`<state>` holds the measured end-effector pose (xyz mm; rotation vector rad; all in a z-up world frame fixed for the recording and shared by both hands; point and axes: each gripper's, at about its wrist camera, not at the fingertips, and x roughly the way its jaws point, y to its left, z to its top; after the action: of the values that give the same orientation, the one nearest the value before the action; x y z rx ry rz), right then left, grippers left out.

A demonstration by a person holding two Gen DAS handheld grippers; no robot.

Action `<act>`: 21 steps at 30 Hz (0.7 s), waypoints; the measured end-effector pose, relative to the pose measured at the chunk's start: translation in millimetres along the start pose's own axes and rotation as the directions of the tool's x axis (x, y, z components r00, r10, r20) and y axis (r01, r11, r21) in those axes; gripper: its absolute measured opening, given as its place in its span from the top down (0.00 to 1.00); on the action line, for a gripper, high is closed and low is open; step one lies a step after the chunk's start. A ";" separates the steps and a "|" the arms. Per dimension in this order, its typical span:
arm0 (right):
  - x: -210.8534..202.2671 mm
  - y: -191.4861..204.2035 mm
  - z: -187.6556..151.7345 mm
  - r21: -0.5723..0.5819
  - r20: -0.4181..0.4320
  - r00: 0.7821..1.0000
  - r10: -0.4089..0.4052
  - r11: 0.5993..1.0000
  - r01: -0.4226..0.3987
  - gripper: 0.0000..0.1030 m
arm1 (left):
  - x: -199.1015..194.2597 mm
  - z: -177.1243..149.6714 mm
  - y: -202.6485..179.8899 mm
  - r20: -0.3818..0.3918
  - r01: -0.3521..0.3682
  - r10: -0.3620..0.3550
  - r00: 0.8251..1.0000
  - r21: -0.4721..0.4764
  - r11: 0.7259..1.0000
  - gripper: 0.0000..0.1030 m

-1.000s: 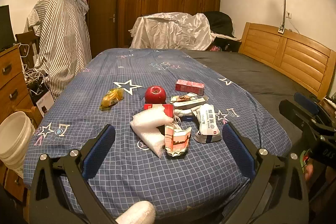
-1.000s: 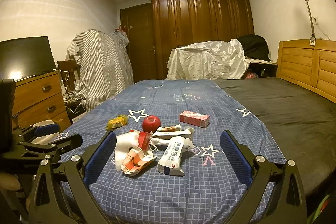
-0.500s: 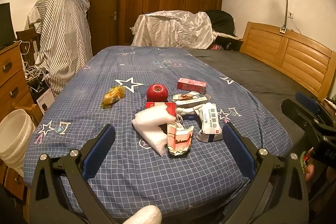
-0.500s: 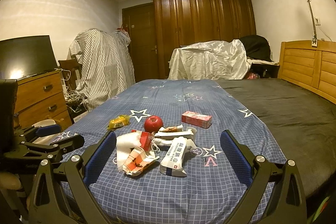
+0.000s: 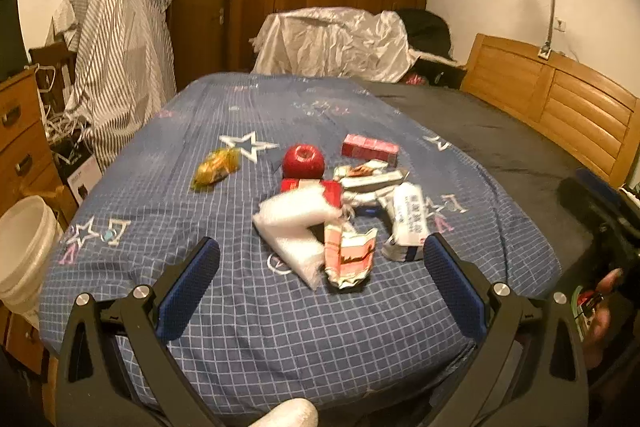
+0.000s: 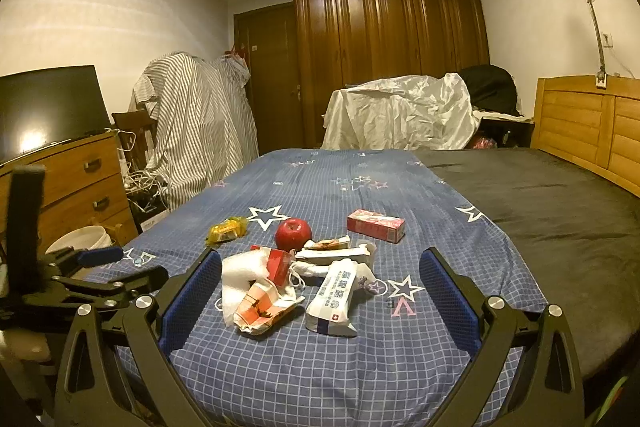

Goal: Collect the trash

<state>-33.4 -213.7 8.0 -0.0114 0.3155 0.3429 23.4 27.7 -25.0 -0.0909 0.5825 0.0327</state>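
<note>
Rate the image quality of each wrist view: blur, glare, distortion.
Left wrist view: motion-smeared, so the print on the white wipes packet and the round red apple is soft; fisheye bends the wooden headboard. Right wrist view: sharper, packet lettering readable; a lamp glare spot sits on the black television screen; warm dim light, dark corner vignetting in both.

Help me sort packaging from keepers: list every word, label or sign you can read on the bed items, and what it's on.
"ALCOHOL WIPES": on the white wipes pack, beside larger Chinese characters too blurred to read, with a small red square carrying a white cross.
Pink box: print too small to read.
Crumpled orange-and-white carton: picture only, no legible text.
Yellow wrapper: unreadable.
</note>
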 end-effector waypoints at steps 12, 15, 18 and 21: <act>32.8 -19.9 -14.5 0.023 -0.066 0.998 -0.012 1.000 0.013 0.04 | 125.0 -11.2 43.1 -0.220 -0.071 0.049 0.974 -0.090 0.993 0.05; 43.6 -27.6 -18.9 0.030 -0.085 0.996 -0.021 0.999 0.023 0.04 | 161.7 -9.0 47.7 -0.272 -0.082 0.053 0.961 -0.096 0.992 0.05; 55.8 -33.6 -22.9 0.035 -0.105 0.994 -0.024 0.999 0.028 0.04 | 179.7 -5.0 48.9 -0.290 -0.073 0.036 0.956 -0.117 0.990 0.05; 69.9 -32.6 -27.1 0.039 -0.128 0.992 -0.014 0.999 0.019 0.04 | 195.1 -3.7 47.3 -0.318 -0.084 0.048 0.947 -0.100 0.991 0.05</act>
<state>31.7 -223.2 -40.6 0.0031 0.4487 0.3201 181.5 75.4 -139.1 -0.1888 0.9040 0.1186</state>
